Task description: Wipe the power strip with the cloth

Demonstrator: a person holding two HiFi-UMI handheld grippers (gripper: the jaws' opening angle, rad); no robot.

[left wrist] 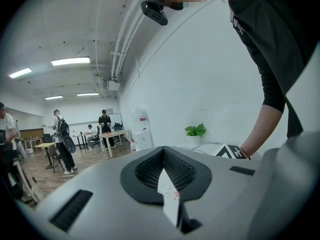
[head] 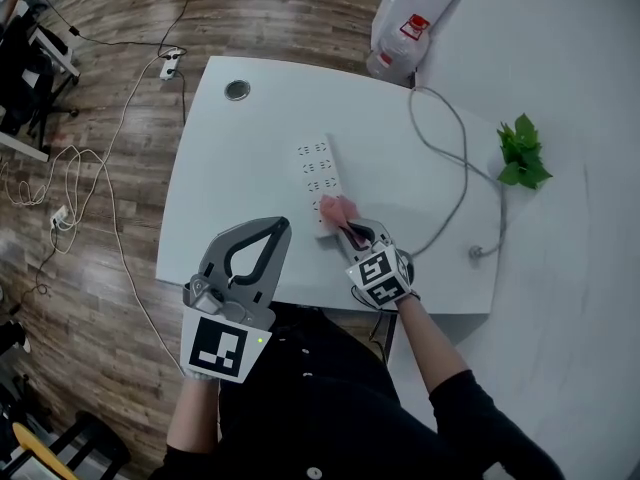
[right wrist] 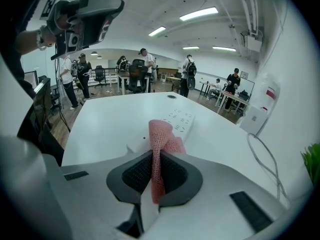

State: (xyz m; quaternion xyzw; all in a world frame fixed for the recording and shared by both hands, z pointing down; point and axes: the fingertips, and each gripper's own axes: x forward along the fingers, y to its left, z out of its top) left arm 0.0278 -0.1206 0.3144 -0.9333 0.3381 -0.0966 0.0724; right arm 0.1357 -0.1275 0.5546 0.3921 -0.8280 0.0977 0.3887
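Note:
A white power strip (head: 317, 181) lies lengthwise in the middle of the white table (head: 230, 188). My right gripper (head: 348, 230) is shut on a pink cloth (head: 337, 211), which rests at the strip's near end. In the right gripper view the cloth (right wrist: 161, 139) stands up between the closed jaws of the right gripper (right wrist: 159, 156), with the strip (right wrist: 181, 119) just beyond it. My left gripper (head: 277, 226) is held up over the table's front edge, left of the strip, shut and holding nothing. The left gripper (left wrist: 164, 150) points out across the room.
A grey cable (head: 455, 163) loops over the table's right side to a plug (head: 481, 251). A green plant (head: 522, 153) sits at the far right, a round grommet (head: 237, 90) at the back left. Cables and a socket block (head: 170, 64) lie on the wooden floor.

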